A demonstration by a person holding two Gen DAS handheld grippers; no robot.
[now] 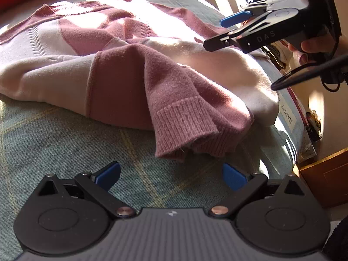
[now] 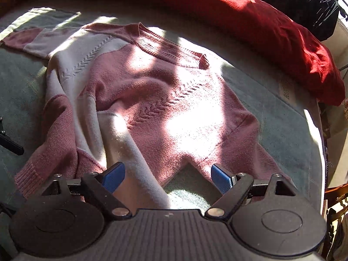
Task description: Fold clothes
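Note:
A pink and cream knit sweater [image 2: 165, 100] lies face up on the green bed cover, collar at the far side. One sleeve is folded in over the body, and its ribbed pink cuff [image 1: 187, 130] hangs toward the near edge. My left gripper [image 1: 171, 176] hovers open just short of that cuff, nothing between its blue pads. My right gripper [image 2: 167, 177] is open above the sweater's lower hem, with the cream sleeve [image 2: 134, 156] passing under its jaws, untouched. In the left wrist view the right gripper [image 1: 235, 30] shows at the upper right, held by a hand.
A red pillow [image 2: 250, 21] runs along the far side of the bed. The bed's edge [image 1: 289, 130] drops off on the right, with wooden furniture [image 1: 326, 174] beyond. Dark clothes [image 2: 315, 6] hang at the upper right. Green cover [image 1: 65, 143] lies bare in front of the sweater.

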